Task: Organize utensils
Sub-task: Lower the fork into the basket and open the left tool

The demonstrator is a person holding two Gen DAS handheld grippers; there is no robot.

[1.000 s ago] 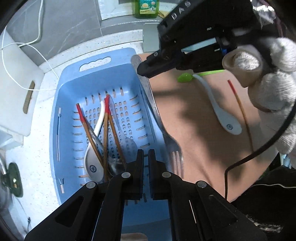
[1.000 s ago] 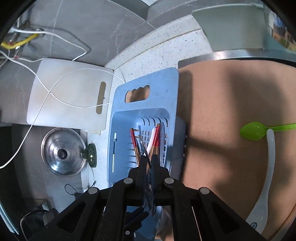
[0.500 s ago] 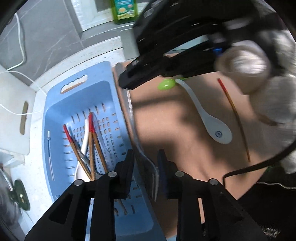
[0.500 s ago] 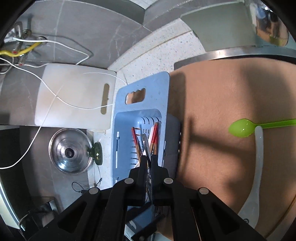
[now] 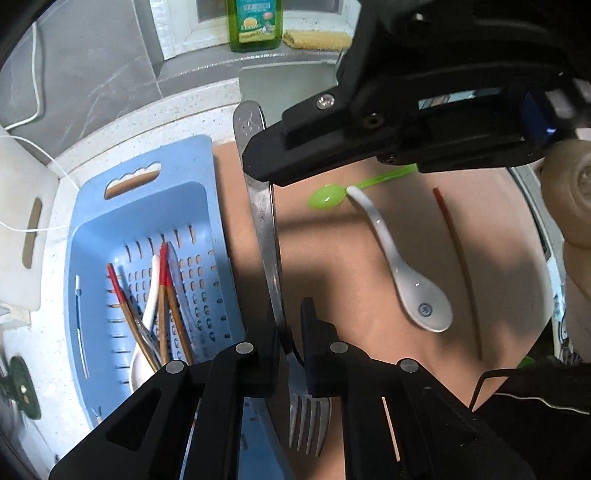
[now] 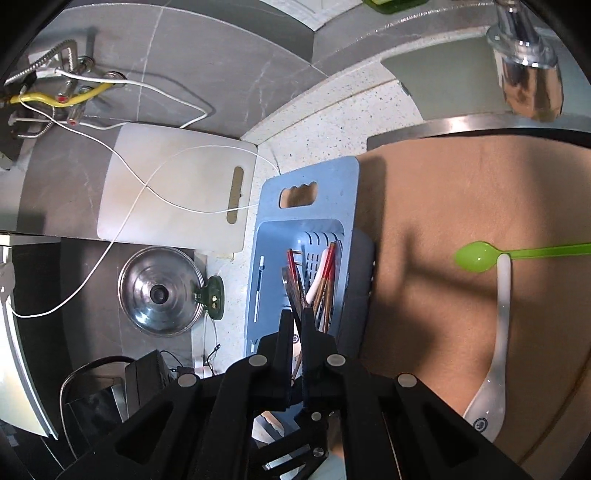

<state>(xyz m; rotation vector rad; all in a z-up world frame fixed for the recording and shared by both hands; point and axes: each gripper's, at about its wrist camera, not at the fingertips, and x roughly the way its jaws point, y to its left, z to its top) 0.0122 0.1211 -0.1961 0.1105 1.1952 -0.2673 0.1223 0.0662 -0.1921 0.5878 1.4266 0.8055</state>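
Observation:
A blue slotted basket (image 5: 92, 236) holds red-tipped chopsticks (image 5: 164, 295) and a white spoon. A steel fork (image 5: 264, 229) lies between the basket and the tan mat (image 5: 332, 266), tines near me. My left gripper (image 5: 290, 328) is open, its jaws astride the fork's neck. My right gripper (image 6: 297, 325) is shut on the fork's handle (image 6: 291, 291) above the basket (image 6: 314, 173); it fills the top of the left wrist view (image 5: 388, 129). On the mat lie a green spoon (image 5: 327, 194), a white ceramic spoon (image 5: 410, 284) and one chopstick (image 5: 458, 258).
A white cutting board (image 6: 173, 184) with a white cable lies left of the basket. A steel pot lid (image 6: 160, 293) sits below it. A green soap bottle (image 5: 255, 22) stands on the sill. A faucet (image 6: 524, 77) stands at upper right.
My left gripper has opened and shifted right from over the basket to straddle the fork. The right gripper has lifted higher, still shut on the fork's handle.

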